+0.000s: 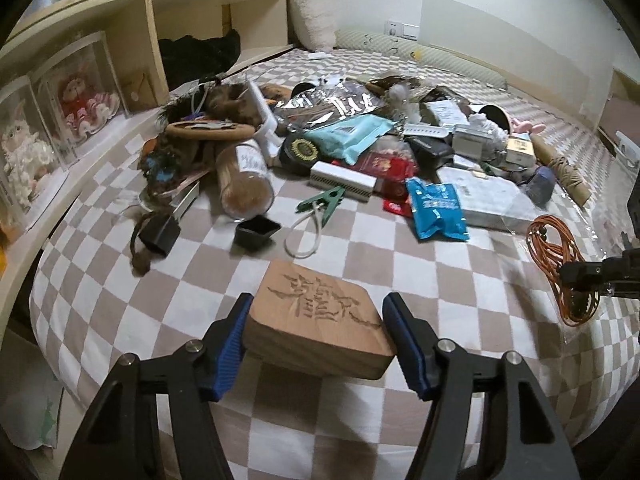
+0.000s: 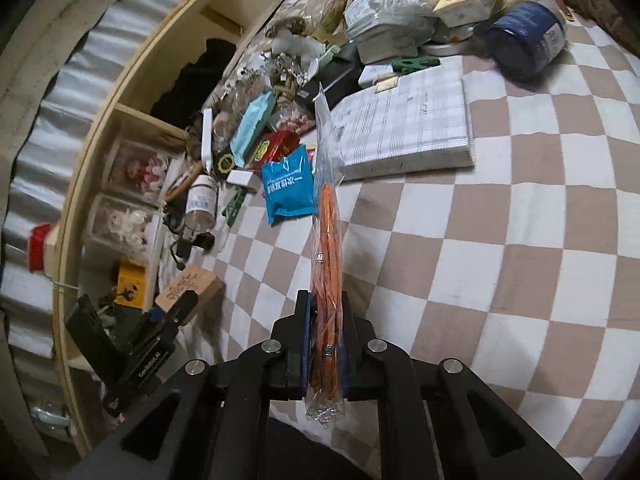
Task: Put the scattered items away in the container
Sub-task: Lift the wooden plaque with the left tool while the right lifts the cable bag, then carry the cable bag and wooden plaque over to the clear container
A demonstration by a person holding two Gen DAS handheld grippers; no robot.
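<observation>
A carved wooden block [image 1: 320, 316] sits between the blue pads of my left gripper [image 1: 318, 338], which is shut on its sides, just above the checkered bed. The block and left gripper also show in the right wrist view [image 2: 188, 286]. My right gripper [image 2: 326, 344] is shut on a clear bag of orange cord [image 2: 328, 240], held edge-on above the bed. The same bag of cord shows in the left wrist view [image 1: 558, 264] at the right, with the right gripper [image 1: 588, 276] on it. No container is in view that I can tell.
A pile of scattered items lies across the bed: a blue packet [image 1: 438, 208], green clip [image 1: 324, 200], jar [image 1: 244, 176], black cups [image 1: 256, 232], a paper stack [image 2: 408, 120], a dark blue yarn ball [image 2: 524, 38]. A wooden shelf [image 1: 152, 36] with boxed dolls runs along the left.
</observation>
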